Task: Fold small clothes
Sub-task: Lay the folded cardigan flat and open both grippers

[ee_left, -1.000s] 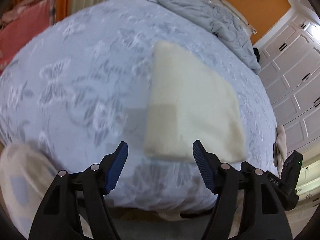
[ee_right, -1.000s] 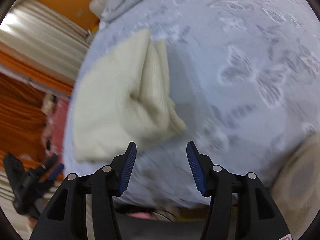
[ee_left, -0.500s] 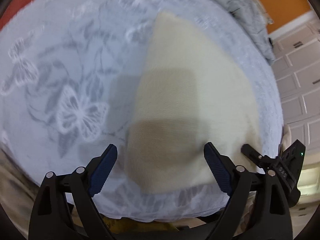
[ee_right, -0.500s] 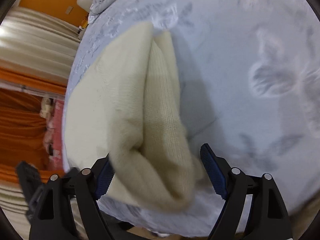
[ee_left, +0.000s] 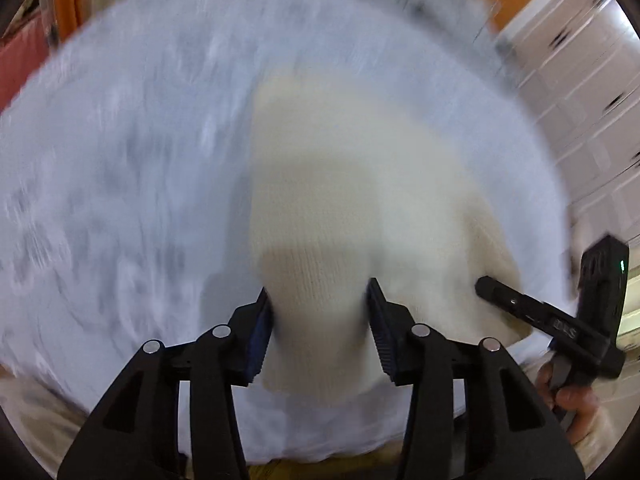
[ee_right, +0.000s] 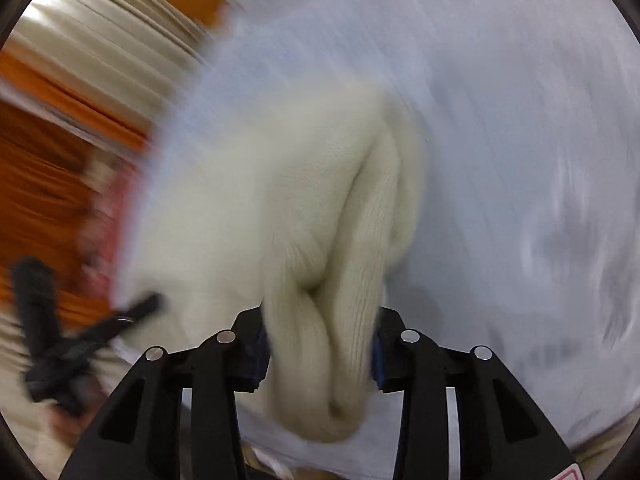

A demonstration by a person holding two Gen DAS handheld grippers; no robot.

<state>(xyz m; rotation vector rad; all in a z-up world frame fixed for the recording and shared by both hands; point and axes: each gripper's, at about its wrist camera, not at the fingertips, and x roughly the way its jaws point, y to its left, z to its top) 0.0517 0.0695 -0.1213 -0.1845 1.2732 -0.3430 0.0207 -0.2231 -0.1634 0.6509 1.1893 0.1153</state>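
Cream knitted fabric fills the middle of both wrist views: a small folded garment point(ee_left: 320, 208) lying near the close edge of a bed point(ee_left: 132, 168) covered in a pale blue-grey spread with a faint printed pattern. Both pictures are smeared by motion blur, so fine detail is lost.

From the left wrist camera, the left gripper point(ee_left: 320, 320) points steeply down at the bed. Its black arms end in blue ribbed pads, and the jaws have just been closing; they now pinch a near corner of the cream garment, the knit bunched between the pads. The rest of the garment spreads away from the camera across the bed. At the lower right of this view the other gripper's black body appears, with part of a person's hand point(ee_left: 576, 400) wrapped around its handle. White panelled cupboard doors point(ee_left: 580, 92) and a strip of orange wall show past the bed at the upper right.

From the right wrist camera, the right gripper point(ee_right: 320, 344) also points down, and its jaws have just been closing too. They clamp a thick roll of the garment's point(ee_right: 280, 184) folded layers, which bulges out below the pads toward the camera. The left gripper shows as a dark blur at the lower left. Orange and cream curtains point(ee_right: 80, 80) hang beyond the bed on the left.
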